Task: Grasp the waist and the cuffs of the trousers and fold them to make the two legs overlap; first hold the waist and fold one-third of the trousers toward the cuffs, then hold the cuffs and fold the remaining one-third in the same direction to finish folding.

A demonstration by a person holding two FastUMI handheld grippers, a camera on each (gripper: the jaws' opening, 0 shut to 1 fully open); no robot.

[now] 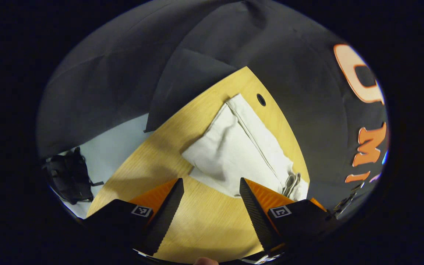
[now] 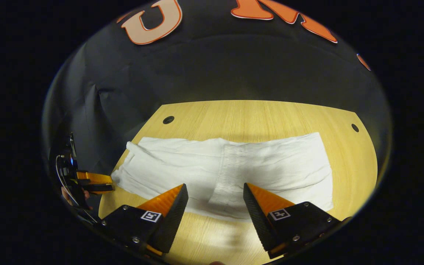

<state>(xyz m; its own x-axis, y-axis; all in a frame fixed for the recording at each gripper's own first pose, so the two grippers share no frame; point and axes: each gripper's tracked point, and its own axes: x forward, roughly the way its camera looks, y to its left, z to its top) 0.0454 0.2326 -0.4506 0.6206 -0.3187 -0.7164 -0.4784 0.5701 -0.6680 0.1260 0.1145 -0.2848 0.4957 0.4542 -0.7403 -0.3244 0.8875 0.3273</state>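
Because the trousers (image 2: pixel 230 169) are soft, light white cloth lying flat across the smooth wooden table (image 2: pixel 256 114), they should sag and crease easily, so pinching the thicker hems at either end seems safest. Off their left end the left gripper (image 2: pixel 103 183) hovers released; nearer the middle, the right gripper (image 2: pixel 215 193) hangs spread, empty.

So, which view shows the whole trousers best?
The right gripper view: the trousers lie spread across the table, visible end to end. The left gripper view sees the trousers from one end, foreshortened.
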